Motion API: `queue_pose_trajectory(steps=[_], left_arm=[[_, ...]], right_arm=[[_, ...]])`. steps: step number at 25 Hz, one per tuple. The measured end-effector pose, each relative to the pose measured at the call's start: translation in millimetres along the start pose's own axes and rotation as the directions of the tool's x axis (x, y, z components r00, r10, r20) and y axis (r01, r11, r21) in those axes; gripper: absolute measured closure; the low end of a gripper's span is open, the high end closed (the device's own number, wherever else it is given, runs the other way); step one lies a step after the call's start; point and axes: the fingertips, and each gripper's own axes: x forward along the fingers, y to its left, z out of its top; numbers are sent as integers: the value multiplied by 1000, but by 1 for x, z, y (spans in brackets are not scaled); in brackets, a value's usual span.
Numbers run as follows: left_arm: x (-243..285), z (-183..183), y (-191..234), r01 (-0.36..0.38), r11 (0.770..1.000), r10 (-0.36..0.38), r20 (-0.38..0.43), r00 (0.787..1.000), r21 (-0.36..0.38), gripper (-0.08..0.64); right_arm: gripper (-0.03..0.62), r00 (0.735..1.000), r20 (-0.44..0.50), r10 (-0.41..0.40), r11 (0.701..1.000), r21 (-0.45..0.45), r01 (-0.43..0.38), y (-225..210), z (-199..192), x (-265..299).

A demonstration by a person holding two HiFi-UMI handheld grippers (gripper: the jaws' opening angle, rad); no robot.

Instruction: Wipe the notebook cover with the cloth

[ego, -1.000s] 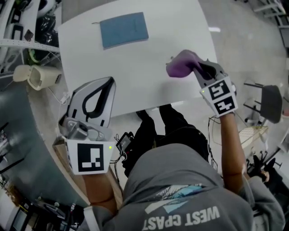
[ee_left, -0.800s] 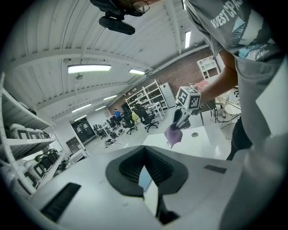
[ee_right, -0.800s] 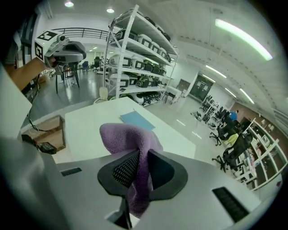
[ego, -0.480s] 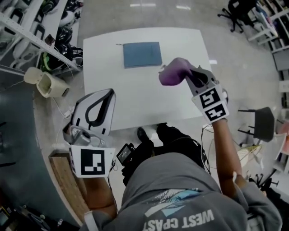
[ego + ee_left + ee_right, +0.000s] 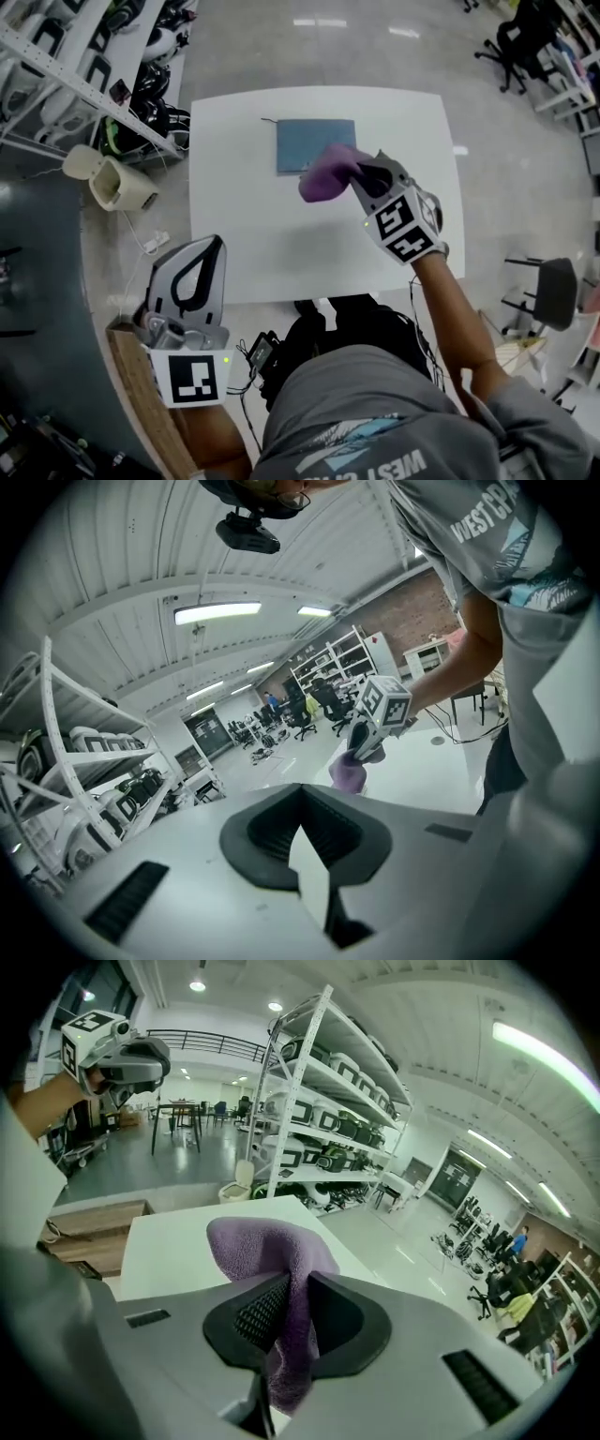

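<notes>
Blue notebook (image 5: 307, 139) at the white table's (image 5: 244, 234) far side, purple cloth (image 5: 323, 178) clamped in our right gripper (image 5: 361, 176) over its near corner, our left gripper (image 5: 211, 248) closed on nothing by the near-left edge, white bin (image 5: 117, 183) on the floor beside.

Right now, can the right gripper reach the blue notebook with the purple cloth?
Probably yes. The right gripper, shut on the purple cloth, is by the blue notebook's near corner, and nothing on the white table stands between them.

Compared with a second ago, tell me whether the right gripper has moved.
Yes. The right gripper, holding the cloth, went from the table's right edge to the notebook.
</notes>
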Motion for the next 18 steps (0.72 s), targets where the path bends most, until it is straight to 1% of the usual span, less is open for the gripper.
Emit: queue_pose_trajectory(steps=[5,8,13,15,18], left_arm=[[19,-32,-2,-10,998,4,-99,995,-64,561],[31,-48,-9,-14,994,-1,-137,991,-107,560],[50,-66,-20,-9,988,-18,-178,984,-153,560],[57,-71,-23,0,987,-31,-191,981,-161,560],[70,-76,-26,14,985,-48,-197,979,-169,560]], right_arm=[[517,994,-8,112,993,-29,-112,16,4,83],[517,985,-16,173,983,-52,-174,32,5,132],[517,955,-54,293,952,-79,-297,74,-6,189],[517,948,-57,313,946,-68,-317,80,-13,198],[517,952,-47,304,952,-16,-305,65,-28,196]])
